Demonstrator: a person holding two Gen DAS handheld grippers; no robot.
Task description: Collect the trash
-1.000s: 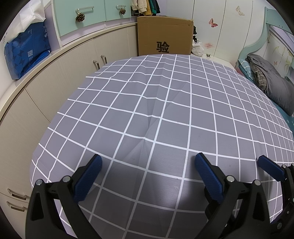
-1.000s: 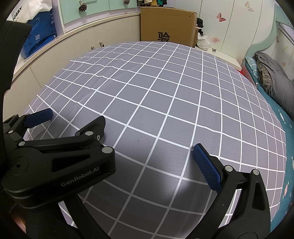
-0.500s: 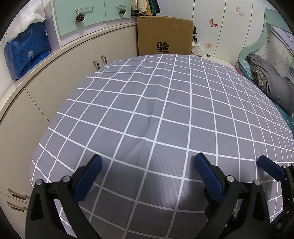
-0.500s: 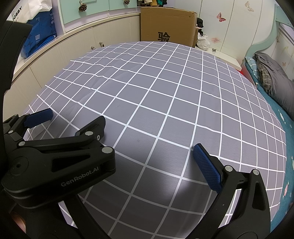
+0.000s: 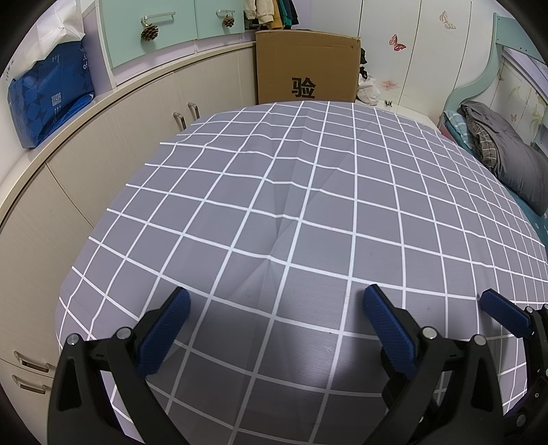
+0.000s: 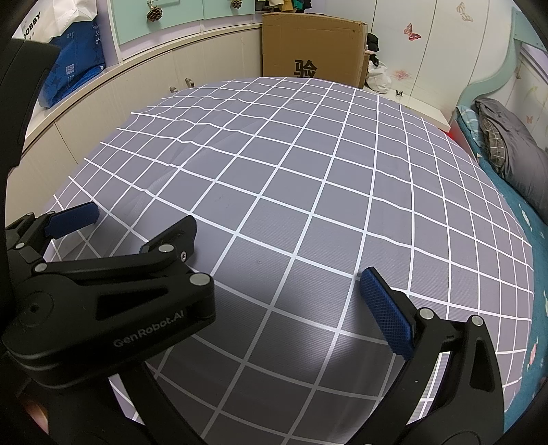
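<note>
Nothing has changed over the last second: both grippers hover over the same stretch of grey checked tablecloth (image 5: 308, 191), exactly where they were, so the collecting has not visibly begun. The left gripper (image 5: 274, 318) is spread wide, its two blue pads far apart with only cloth between them, holding nothing. The right gripper (image 6: 274, 270) sits just beside it on the right, also spread wide and empty; in the right wrist view the left gripper's black body covers part of the right gripper's left finger. No trash can be seen anywhere: the cloth ahead of both tools is bare apart from a few creases, so the thing to collect is either outside these views or not yet set out. As for containers, a brown cardboard box (image 5: 308, 65) stands far ahead of the grippers, past the table's far edge; its inside cannot be seen. Ahead and to the left, on a cream cabinet top (image 5: 113, 102), rests a blue bag (image 5: 48, 99) with a white bag (image 5: 54, 30) behind it, contents hidden. To the right lies a bed with a grey quilt (image 5: 510, 154).
</note>
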